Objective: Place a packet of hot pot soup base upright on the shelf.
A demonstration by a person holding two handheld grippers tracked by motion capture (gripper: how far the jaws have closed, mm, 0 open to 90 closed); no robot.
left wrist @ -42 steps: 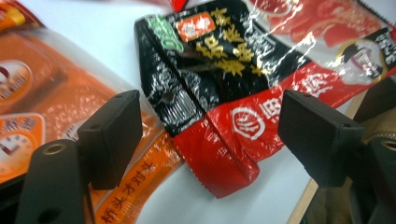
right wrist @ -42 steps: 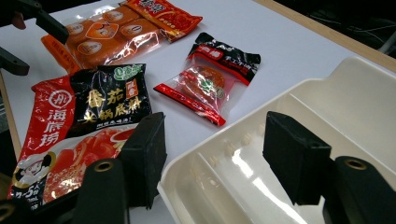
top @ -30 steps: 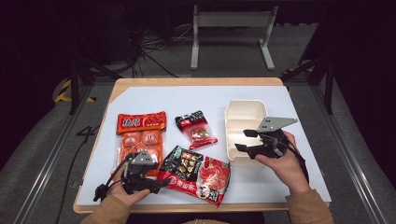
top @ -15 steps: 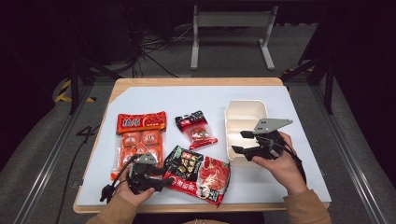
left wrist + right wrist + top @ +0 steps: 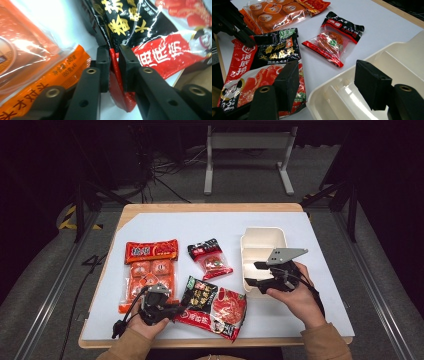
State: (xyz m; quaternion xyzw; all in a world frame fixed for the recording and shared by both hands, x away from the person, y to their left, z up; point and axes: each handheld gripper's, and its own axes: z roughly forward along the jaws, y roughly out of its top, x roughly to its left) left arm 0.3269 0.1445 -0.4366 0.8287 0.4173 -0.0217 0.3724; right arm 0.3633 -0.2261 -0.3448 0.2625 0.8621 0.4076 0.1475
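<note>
A large red and black soup-base packet [image 5: 216,304] lies at the table's front middle. My left gripper [image 5: 177,310] has just been closing its jaws, and they now pinch the packet's red left edge [image 5: 115,75]. Printed packet film [image 5: 155,47] spreads beyond the jaws. My right gripper [image 5: 252,273] stands open over the near left corner of the cream compartment tray [image 5: 262,240], with nothing between its jaws. In the right gripper view the right gripper [image 5: 328,72] spans the tray's rim [image 5: 332,87], and the packet [image 5: 262,72] lies to its left with the left gripper [image 5: 232,22] at its edge.
An orange pack of round cakes [image 5: 150,270] lies at the left, close beside the left gripper. A small red and black snack packet [image 5: 210,258] sits mid-table between the orange pack and the tray. A white mat [image 5: 200,225] covers the wooden table.
The left gripper's jaws have closed onto the soup-base packet's left edge. The right gripper has stayed open over the tray.
</note>
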